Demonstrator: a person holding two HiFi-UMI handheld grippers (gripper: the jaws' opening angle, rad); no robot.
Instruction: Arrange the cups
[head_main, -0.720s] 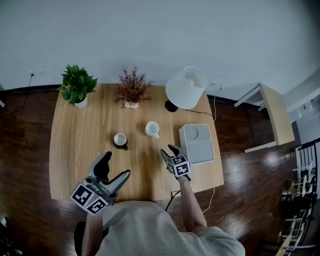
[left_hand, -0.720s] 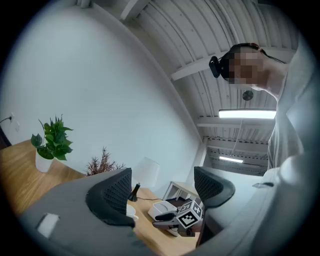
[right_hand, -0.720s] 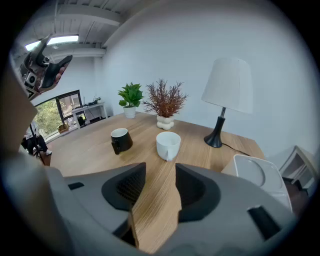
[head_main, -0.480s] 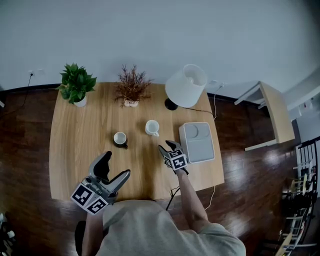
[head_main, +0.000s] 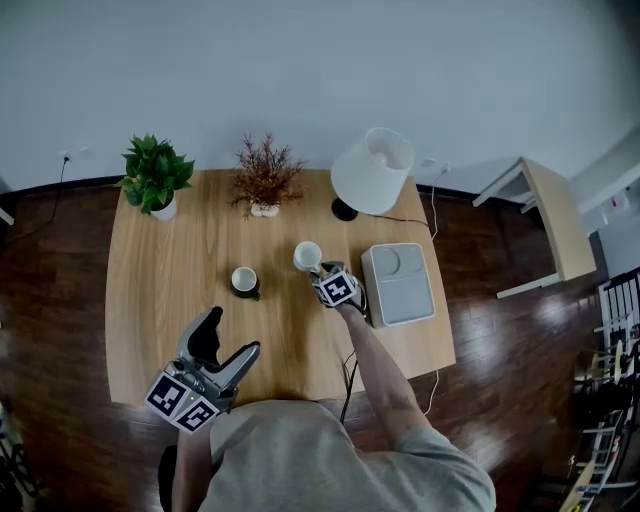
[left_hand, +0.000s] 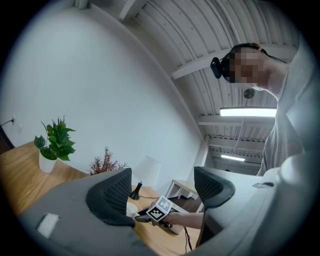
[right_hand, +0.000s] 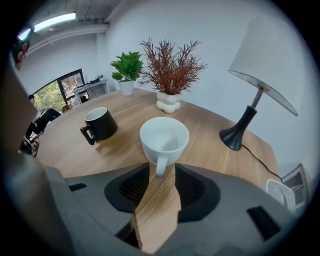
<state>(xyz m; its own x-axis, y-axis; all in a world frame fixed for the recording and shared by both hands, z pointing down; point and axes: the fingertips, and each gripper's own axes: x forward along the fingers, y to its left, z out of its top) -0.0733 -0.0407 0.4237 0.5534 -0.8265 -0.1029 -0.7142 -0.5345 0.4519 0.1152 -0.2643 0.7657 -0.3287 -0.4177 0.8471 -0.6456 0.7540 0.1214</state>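
Loosely, right gripper (right_hand: 161, 170) flanks handle of white cup (right_hand: 164, 136); jaws apart.

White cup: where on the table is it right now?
In the head view the white cup stands near the middle of the table, right of the black cup and left of the grey tray. The right gripper, jaws open, points at its handle.

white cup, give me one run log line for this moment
right gripper: open, astride handle of white cup | left gripper: open, empty | black cup: untouched
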